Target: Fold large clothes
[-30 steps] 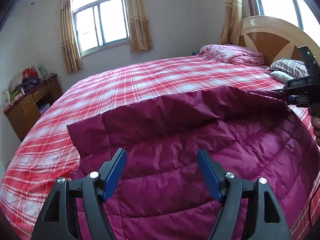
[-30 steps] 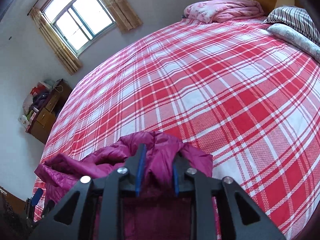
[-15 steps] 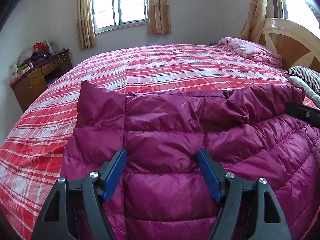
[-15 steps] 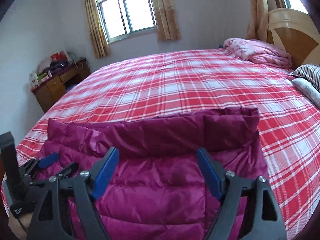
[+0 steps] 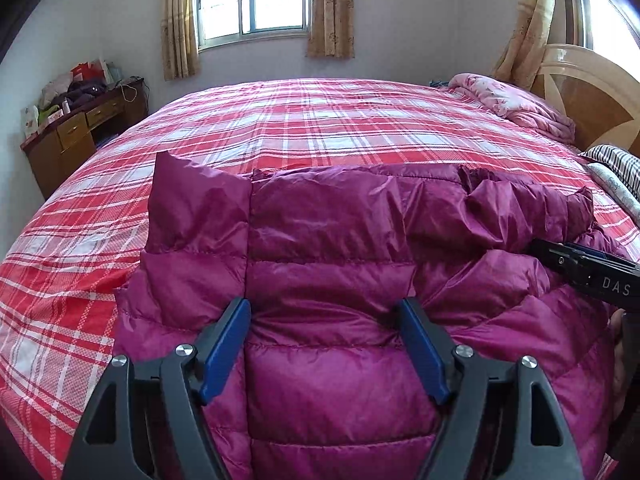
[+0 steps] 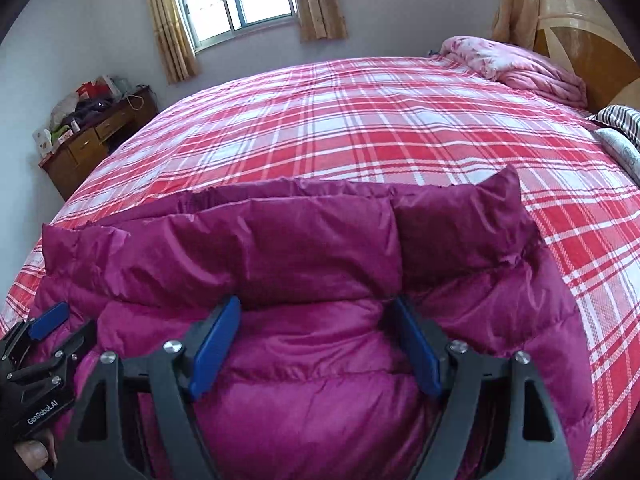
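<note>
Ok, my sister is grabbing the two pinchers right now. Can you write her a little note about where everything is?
Left gripper: open, over the purple puffer jacket, holding nothing.
Right gripper: jaws have just been opening; now open, gripping nothing.
Jacket: lies on the red plaid bed, near edge, far part folded back over itself.
Done: one fold laid down and released.
Left: the right end is bunched; probably smooth it, then fold again.
</note>
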Tool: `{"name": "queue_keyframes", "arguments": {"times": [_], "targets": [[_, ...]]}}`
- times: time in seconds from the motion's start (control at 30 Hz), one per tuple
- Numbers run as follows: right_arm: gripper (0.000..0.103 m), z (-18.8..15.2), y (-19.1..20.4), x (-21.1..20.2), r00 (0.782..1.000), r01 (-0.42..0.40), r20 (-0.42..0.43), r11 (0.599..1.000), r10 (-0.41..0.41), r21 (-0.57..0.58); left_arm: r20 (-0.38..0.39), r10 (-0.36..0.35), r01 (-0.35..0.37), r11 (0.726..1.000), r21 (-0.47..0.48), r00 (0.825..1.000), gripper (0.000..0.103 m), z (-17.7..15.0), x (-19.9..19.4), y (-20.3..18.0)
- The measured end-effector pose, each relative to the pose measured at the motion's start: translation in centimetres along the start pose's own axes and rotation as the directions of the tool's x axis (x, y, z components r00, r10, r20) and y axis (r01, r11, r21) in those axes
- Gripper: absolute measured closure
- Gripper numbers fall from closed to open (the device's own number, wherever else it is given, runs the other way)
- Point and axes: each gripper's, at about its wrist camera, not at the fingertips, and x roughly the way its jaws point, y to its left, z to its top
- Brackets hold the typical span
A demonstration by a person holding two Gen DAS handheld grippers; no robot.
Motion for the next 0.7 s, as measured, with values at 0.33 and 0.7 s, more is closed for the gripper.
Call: {"name": "queue_keyframes", "arguments": {"times": [0.33,0.7], "targets": [[0.023,-0.1,-0.7,0.7,1.0,-0.02,-0.013,0.999,0.02,0.043,-0.03,-0.002,0.002,1.0,0.01,1.0,0.022,0.1,1.0,-0.3],[0.021,0.2,-0.6,2.0,0.998,0.003,-0.069,0.999,0.0,0.036,-0.071,0.002,0.0,1.0,0.017,0.997,0.016,0.5,2.2,-0.6]]}}
